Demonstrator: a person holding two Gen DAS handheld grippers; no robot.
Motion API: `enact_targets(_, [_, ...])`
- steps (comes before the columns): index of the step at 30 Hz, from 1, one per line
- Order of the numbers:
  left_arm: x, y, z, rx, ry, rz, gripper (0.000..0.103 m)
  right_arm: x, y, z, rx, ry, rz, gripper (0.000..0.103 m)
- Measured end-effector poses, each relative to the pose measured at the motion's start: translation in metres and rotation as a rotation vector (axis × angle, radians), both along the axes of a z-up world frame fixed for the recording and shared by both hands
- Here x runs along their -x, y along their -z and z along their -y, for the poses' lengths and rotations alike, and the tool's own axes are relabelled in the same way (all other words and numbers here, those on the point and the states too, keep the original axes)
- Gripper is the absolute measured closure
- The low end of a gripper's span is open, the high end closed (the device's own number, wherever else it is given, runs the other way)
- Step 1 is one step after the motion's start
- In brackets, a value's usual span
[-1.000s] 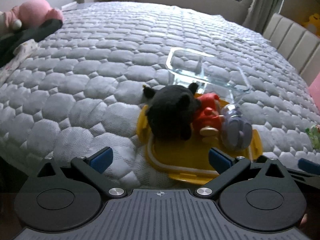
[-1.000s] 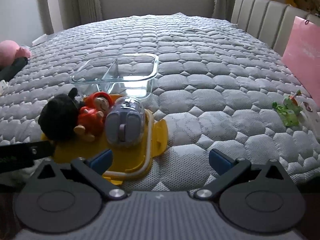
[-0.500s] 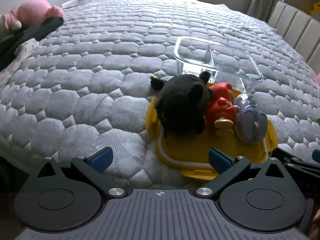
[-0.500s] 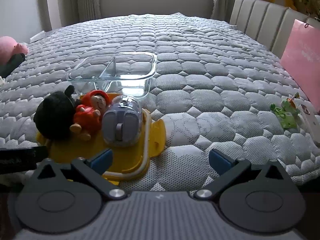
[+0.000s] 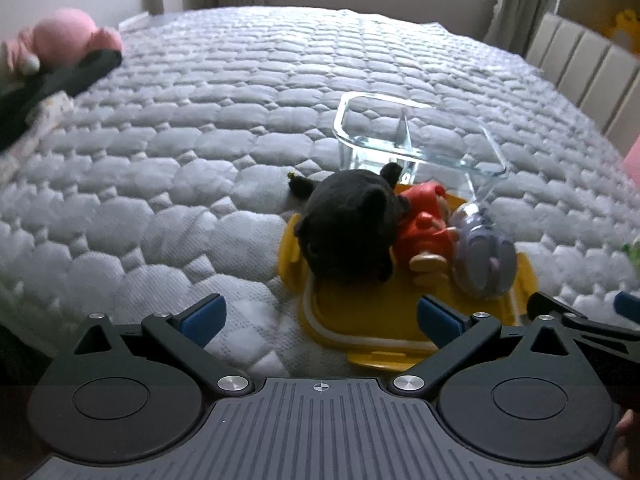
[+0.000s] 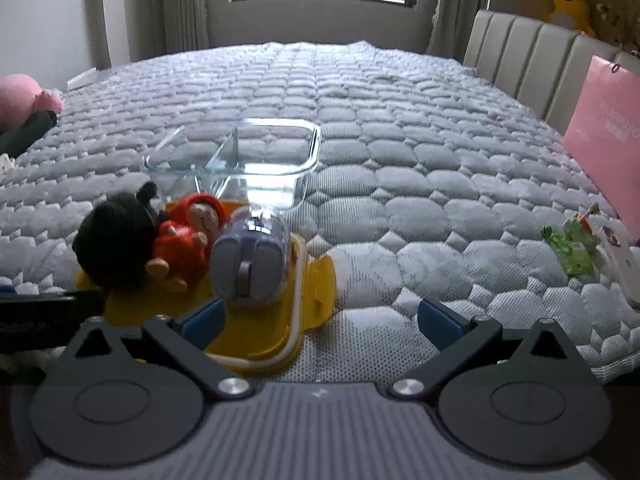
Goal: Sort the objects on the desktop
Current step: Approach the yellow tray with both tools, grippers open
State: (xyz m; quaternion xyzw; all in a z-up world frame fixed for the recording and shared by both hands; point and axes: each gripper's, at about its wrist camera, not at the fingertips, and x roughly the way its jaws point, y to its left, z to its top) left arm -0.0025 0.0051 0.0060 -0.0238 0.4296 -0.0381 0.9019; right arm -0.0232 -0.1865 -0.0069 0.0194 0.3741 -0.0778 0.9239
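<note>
Lying on the grey quilted bed (image 5: 200, 128), 1 yellow lid (image 5: 360, 320) sits at lower centre of the left wrist view and carries 3 things side by side: 1 black plush toy (image 5: 348, 232) on the left, 1 red doll (image 5: 426, 228) in the middle, touching the plush, and 1 lilac capsule-shaped case with a clear shell (image 5: 484, 258) on the right, pressed against the doll. Just behind the lid, toward the centre of the frame, stands 1 clear glass container (image 5: 416, 140) split by 1 divider into 2 compartments; both hold nothing.

The left gripper (image 5: 320, 316) hangs low over the lid's near edge, its 2 blue-tipped fingers spread wide and grasping nothing. The right gripper (image 6: 320, 318) is likewise released, fingers wide apart, its left fingertip just in front of the lilac case in the right wrist view.

At the upper left of the left wrist view lies 1 pink plush (image 5: 68, 36) beside 1 dark cloth (image 5: 60, 80). At the right edge of the right wrist view stands 1 pink paper bag (image 6: 608, 136), with 1 green packet (image 6: 572, 244) on the quilt below it. 1 yellow plush (image 6: 570, 4) sits at the upper right, above the beige headboard (image 6: 520, 60).
</note>
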Motion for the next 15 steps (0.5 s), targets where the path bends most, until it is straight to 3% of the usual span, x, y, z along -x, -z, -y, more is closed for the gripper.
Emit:
enact_targets(2, [0.000, -0.004, -0.002, 0.017, -0.013, 0.014, 0.000, -0.001, -0.006, 0.002, -0.025, -0.014, 0.007, 0.000])
enact_targets(7, [0.011, -0.019, -0.008, 0.013, -0.089, 0.167, 0.000, -0.005, -0.016, 0.012, -0.085, -0.013, 0.036, 0.000])
enact_targets(11, [0.001, -0.011, -0.010, 0.017, -0.079, 0.095, 0.000, -0.004, -0.012, 0.017, -0.098, 0.012, 0.031, 0.000])
enact_targets(15, [-0.001, -0.003, -0.002, -0.026, -0.036, 0.086, 0.000, -0.004, -0.007, 0.020, -0.127, 0.010, 0.011, 0.000])
